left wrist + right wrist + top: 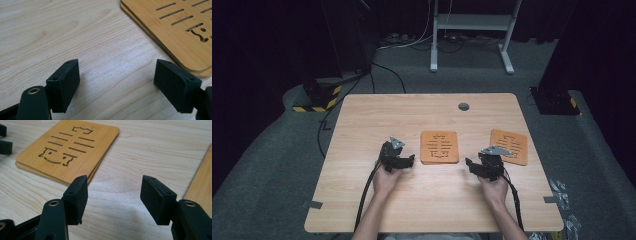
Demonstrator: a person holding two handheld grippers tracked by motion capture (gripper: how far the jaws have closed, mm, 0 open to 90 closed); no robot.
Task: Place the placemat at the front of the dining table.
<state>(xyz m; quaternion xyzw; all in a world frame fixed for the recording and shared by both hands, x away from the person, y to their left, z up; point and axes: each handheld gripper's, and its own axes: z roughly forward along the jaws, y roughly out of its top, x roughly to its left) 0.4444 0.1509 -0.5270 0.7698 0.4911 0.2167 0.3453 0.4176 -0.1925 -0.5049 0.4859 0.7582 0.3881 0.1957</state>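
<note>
Two slotted bamboo boards lie stacked [439, 147] at the table's middle, their two layers visible at the edge [175, 30] [67, 150]. A single matching board [509, 146] [201, 180] lies to the right. My left gripper [408, 161] [117, 80] sits low over the wood just left of the stack, open, with bare table between its pads. My right gripper [470, 164] [113, 195] hovers between the stack and the single board, pointing toward the stack's near corner, open and holding nothing. The left gripper's jaws [3, 142] show at the far left of the right gripper view.
The wooden table [377, 120] has a round grey cable hole [463, 106] near its far edge. Black cables trail from both grippers toward the near edge. Beyond the table stand a white frame [472, 30] and striped floor blocks [319, 97].
</note>
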